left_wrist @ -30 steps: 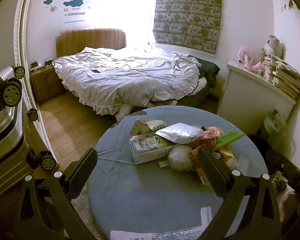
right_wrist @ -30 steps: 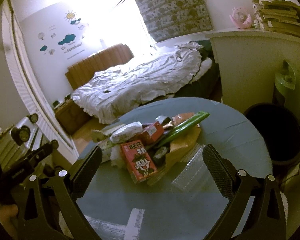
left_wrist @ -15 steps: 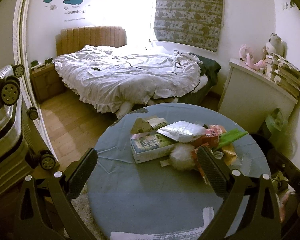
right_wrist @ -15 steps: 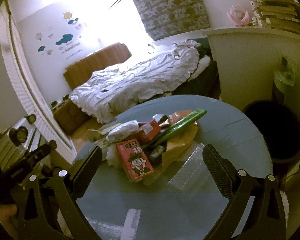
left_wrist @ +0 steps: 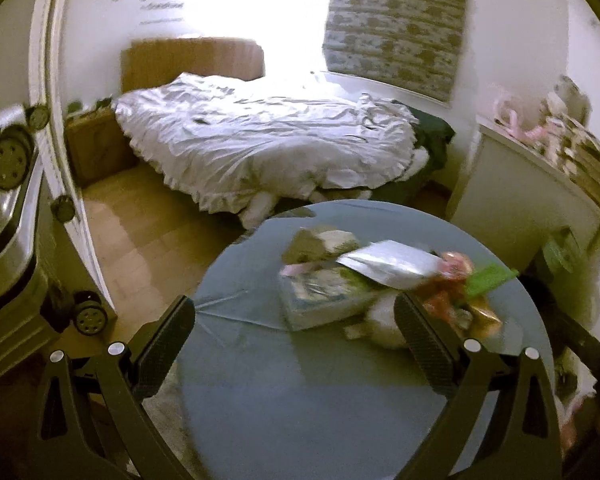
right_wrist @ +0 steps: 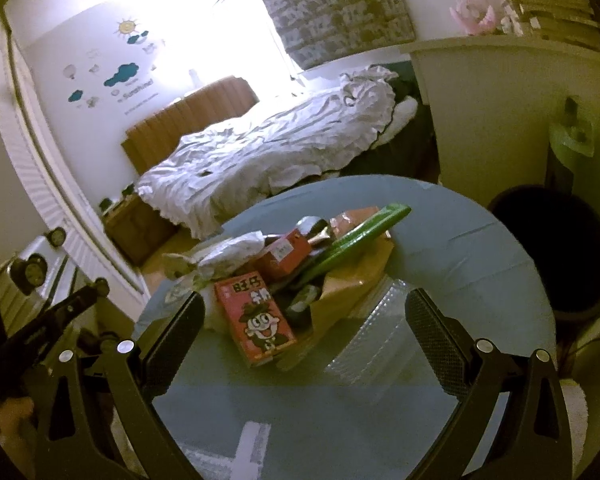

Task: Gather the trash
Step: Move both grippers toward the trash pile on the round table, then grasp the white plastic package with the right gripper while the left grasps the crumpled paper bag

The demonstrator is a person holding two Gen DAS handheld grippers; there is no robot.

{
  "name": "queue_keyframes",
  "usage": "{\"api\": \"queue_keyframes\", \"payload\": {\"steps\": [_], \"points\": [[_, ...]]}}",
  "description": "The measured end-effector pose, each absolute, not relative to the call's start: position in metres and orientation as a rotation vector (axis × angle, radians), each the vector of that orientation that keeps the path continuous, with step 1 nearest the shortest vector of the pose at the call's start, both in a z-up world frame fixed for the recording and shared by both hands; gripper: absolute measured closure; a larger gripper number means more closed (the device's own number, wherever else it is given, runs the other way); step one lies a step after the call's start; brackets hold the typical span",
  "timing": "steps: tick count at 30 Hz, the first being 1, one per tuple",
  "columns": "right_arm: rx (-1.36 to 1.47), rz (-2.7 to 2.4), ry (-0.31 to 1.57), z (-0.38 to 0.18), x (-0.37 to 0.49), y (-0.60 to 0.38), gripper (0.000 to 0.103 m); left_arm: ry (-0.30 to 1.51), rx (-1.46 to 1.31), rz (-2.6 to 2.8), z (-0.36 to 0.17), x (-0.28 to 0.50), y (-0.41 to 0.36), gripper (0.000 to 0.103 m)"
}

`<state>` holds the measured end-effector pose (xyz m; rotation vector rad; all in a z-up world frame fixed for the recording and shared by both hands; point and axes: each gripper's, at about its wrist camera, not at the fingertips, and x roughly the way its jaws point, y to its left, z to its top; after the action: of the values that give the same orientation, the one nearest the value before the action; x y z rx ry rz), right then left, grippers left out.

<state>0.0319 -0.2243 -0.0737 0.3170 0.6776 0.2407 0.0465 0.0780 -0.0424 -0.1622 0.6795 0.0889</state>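
1. Looking along the left claw, its jaws stand wide apart and hold nothing; it hangs over the near part of the round counter. The trash heap lies on the far right part of the counter: a flat box, a silver pouch lying over it, a white fluffy lump just beside the box, and a green strip on the far side of the pouch. This view is blurred, so finer detail is lost.

2. Looking along the right claw, it too is wide and empty. The red carton with a cartoon face leans at the near edge of the heap, between the two fingers in the picture. A clear plastic tray lies flat just right of the carton. A dark bin stands on the floor beyond the right rim of the counter.

3. Judged from this, the step in hand is the first pick. The carton looks the best start: stiff, on top, nearest. Grip it across its narrow sides, lift straight up so the heap does not slide, then carry it to the bin. The tray looks flimsy; pinch its rim, not its middle.
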Motion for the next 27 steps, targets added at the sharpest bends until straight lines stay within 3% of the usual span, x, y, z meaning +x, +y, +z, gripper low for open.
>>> {"api": "queue_keyframes", "payload": {"steps": [10, 22, 23, 25, 26, 27], "points": [[0.329, 0.451, 0.687, -0.072, 0.077, -0.206, 0.005, 0.68, -0.215, 0.004, -0.048, 0.122, 0.128, 0.005], [-0.118, 0.609, 0.852, -0.095, 0.176, -0.09, 0.005, 0.86, -0.104, -0.236, -0.096, 0.213, 0.092, 0.006], [-0.143, 0.605, 0.868, -0.1, 0.179, -0.084, 0.005, 0.877, -0.098, -0.243, -0.101, 0.217, 0.091, 0.008], [-0.167, 0.604, 0.899, -0.11, 0.188, -0.077, 0.005, 0.908, -0.095, -0.256, -0.11, 0.226, 0.09, 0.027], [-0.162, 0.605, 0.917, -0.114, 0.191, -0.075, 0.007, 0.924, -0.098, -0.256, -0.114, 0.23, 0.09, 0.031], [-0.16, 0.604, 0.93, -0.118, 0.194, -0.073, 0.018, 0.938, -0.105, -0.256, -0.117, 0.233, 0.09, 0.037]]}}
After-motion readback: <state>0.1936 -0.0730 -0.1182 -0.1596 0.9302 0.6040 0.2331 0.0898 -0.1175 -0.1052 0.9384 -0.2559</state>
